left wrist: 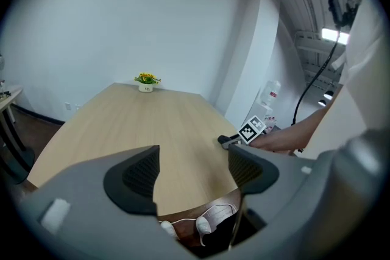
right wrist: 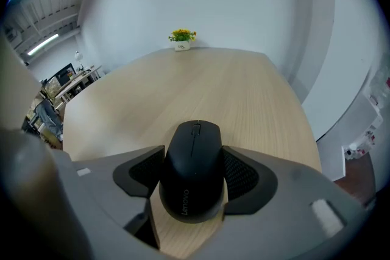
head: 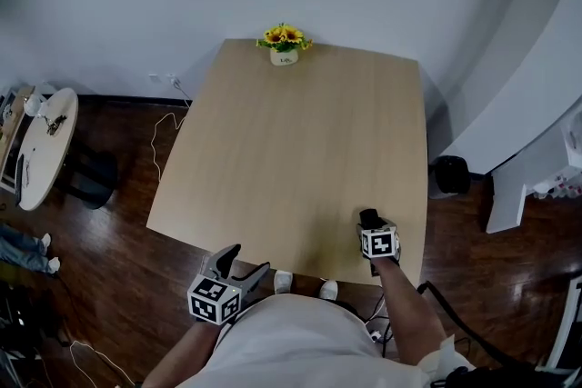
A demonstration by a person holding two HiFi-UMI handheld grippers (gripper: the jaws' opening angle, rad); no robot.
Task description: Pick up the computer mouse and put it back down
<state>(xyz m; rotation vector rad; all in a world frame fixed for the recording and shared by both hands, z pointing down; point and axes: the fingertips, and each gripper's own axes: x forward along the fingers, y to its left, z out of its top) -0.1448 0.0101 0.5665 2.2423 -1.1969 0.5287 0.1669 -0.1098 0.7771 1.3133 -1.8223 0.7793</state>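
A black computer mouse (right wrist: 194,155) sits between the pads of my right gripper (right wrist: 194,175), which is shut on its two sides. In the head view this gripper (head: 370,224) and the mouse (head: 366,215) are low over the front right part of the light wooden table (head: 291,141). Whether the mouse touches the wood I cannot tell. My left gripper (head: 247,261) hangs open just off the table's near edge, holding nothing. In the left gripper view its jaws (left wrist: 192,170) frame the table edge, and the right gripper (left wrist: 226,141) shows beyond.
A small pot of yellow flowers (head: 284,45) stands at the table's far edge. A round white side table (head: 45,150) is at the left. A black bin (head: 450,174) stands on the dark floor at the right beside a white partition. Cables lie on the floor.
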